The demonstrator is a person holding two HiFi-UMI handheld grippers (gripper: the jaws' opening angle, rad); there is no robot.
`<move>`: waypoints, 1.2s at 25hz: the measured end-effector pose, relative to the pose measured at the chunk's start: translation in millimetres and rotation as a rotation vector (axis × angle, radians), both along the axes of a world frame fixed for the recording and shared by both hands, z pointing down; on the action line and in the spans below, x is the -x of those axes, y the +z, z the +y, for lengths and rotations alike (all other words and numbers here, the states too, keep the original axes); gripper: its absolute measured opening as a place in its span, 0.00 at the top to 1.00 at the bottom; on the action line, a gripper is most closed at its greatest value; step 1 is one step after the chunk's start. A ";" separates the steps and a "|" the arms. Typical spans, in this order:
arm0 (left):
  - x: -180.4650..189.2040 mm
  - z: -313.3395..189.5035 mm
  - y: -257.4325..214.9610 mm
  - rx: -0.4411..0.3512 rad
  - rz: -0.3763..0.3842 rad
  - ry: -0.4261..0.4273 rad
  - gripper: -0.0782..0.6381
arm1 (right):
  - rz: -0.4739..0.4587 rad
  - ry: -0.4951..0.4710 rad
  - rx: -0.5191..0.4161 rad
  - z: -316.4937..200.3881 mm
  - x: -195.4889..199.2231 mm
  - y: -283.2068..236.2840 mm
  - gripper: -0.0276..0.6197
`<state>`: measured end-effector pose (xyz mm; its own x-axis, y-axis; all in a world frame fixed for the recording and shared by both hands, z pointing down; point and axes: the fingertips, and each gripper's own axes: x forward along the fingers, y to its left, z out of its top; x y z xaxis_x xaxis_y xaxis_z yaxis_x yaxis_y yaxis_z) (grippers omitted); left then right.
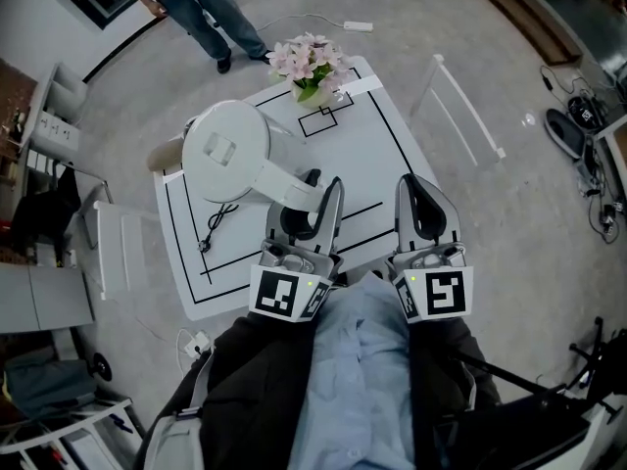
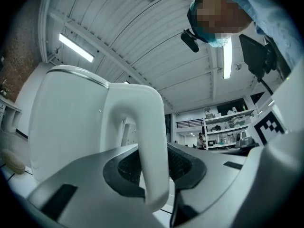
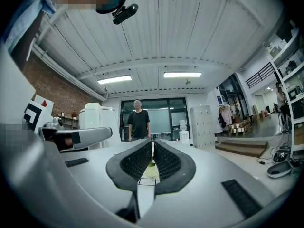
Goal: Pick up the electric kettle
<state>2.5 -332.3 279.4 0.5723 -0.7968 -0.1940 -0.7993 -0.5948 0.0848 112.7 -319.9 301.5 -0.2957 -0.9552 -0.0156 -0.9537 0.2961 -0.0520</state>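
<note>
The white electric kettle (image 1: pixel 227 152) hangs above the white table (image 1: pixel 392 164), lid up and body to the left. My left gripper (image 1: pixel 323 186) is shut on its curved handle (image 1: pixel 289 186). In the left gripper view the handle (image 2: pixel 152 165) runs down between the dark pads (image 2: pixel 126 167), with the kettle body (image 2: pixel 66 122) to its left. My right gripper (image 1: pixel 419 189) hovers beside it on the right, over the table's near edge. In the right gripper view its jaws (image 3: pixel 152 148) are shut with nothing between them, and the kettle (image 3: pixel 92 115) shows at the left.
A black cord (image 1: pixel 217 223) lies on the table under the kettle. A vase of pink flowers (image 1: pixel 312 62) stands at the far edge. A white frame (image 1: pixel 460 106) stands right of the table, a chair (image 1: pixel 113 248) on its left. A person (image 1: pixel 211 13) stands beyond.
</note>
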 end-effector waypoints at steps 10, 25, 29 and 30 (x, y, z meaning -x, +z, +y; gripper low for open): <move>-0.2 0.5 4.5 0.017 -0.003 0.000 0.73 | 0.002 0.006 0.005 0.8 -1.6 1.1 0.93; -0.3 0.4 1.1 0.004 -0.007 -0.008 0.73 | 0.031 0.001 -0.018 4.7 -2.0 -5.3 0.93; 0.0 0.4 1.0 0.005 -0.007 -0.007 0.73 | 0.026 0.003 -0.020 5.2 -1.9 -6.0 0.93; 0.1 0.3 1.4 0.006 -0.007 -0.006 0.73 | 0.027 0.004 -0.020 5.1 -1.9 -5.8 0.93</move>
<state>2.4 -332.0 280.8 0.5687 -0.8014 -0.1852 -0.8035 -0.5894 0.0832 114.6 -314.8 295.7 -0.2925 -0.9559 -0.0266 -0.9559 0.2930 -0.0208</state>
